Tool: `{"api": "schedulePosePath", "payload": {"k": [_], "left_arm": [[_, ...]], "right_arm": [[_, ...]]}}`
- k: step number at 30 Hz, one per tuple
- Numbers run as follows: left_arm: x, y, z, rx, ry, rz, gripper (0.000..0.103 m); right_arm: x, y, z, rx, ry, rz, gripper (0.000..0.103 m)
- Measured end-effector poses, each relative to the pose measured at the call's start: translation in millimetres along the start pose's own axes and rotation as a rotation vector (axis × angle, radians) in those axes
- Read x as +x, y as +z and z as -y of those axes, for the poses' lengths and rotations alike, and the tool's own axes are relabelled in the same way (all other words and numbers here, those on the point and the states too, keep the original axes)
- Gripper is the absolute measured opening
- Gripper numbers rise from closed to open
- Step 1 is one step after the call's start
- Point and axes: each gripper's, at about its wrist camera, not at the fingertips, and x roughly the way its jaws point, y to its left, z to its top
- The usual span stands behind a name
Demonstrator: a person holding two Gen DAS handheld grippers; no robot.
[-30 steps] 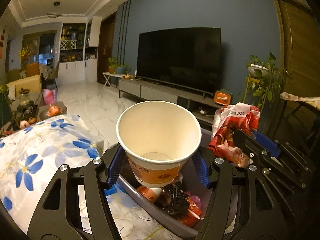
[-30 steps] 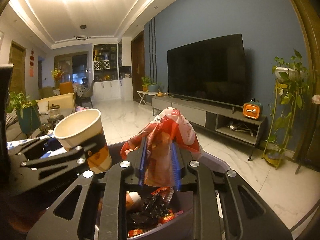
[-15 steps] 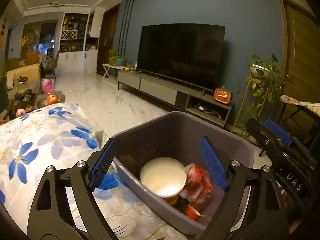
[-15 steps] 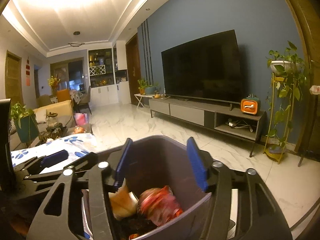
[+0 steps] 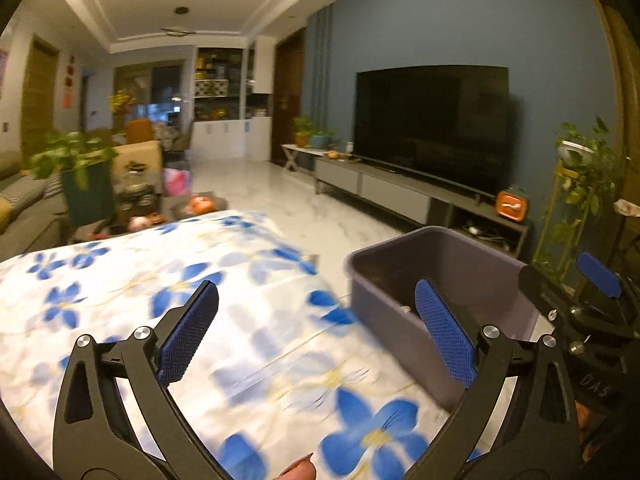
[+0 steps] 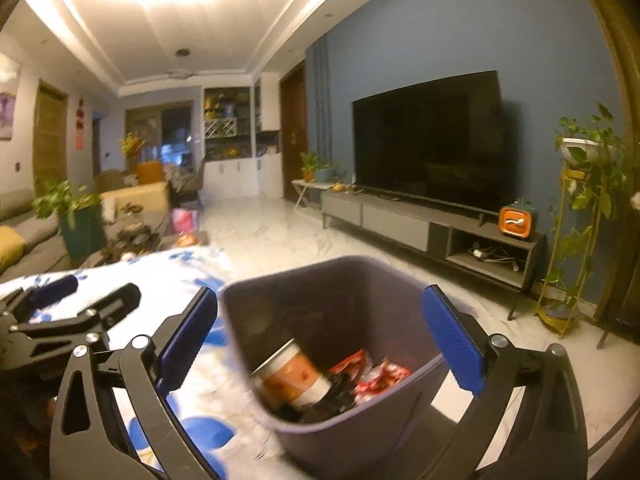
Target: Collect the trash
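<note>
A grey waste bin [image 6: 288,276] stands at the edge of the table with the blue-flowered cloth [image 5: 200,260]. Inside it lie a paper cup [image 6: 294,380] on its side, a red wrapper [image 6: 376,376] and dark scraps. My right gripper [image 6: 320,294] hangs just above the bin, its jaws opening wide with nothing between them. My left gripper [image 5: 316,288] is over the cloth to the left of the bin [image 5: 440,234]; its jaws are also opening and hold nothing. In the left wrist view the bin's contents are mostly hidden.
Across the marble floor, a large TV [image 5: 432,124] on a low cabinet [image 6: 432,232] lines the blue wall. A plant stand [image 6: 580,220] is at the right. A cluttered coffee table [image 5: 136,208] and a green planter [image 5: 86,188] lie beyond the table. A fingertip [image 5: 298,470] shows at the bottom.
Both grippers let go: the paper cup and the red wrapper dropped into the bin. The jaws spread wide. The left gripper swung left from the bin to over the cloth; the right drew back a little.
</note>
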Motion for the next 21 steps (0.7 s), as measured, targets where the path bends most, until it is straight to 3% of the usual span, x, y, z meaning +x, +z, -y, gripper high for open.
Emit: {"api": "schedulePosePath", "payload": {"k": [8, 21], "left_arm": [[-59, -11, -35, -0.038, 0.151, -0.029, 0.097], [-141, -22, -58, -0.086, 0.197, 0.005, 0.097]], "right_arm": [[-43, 0, -35, -0.056, 0.054, -0.008, 0.097], [-106, -1, -60, -0.080, 0.059, 0.012, 0.097]]}}
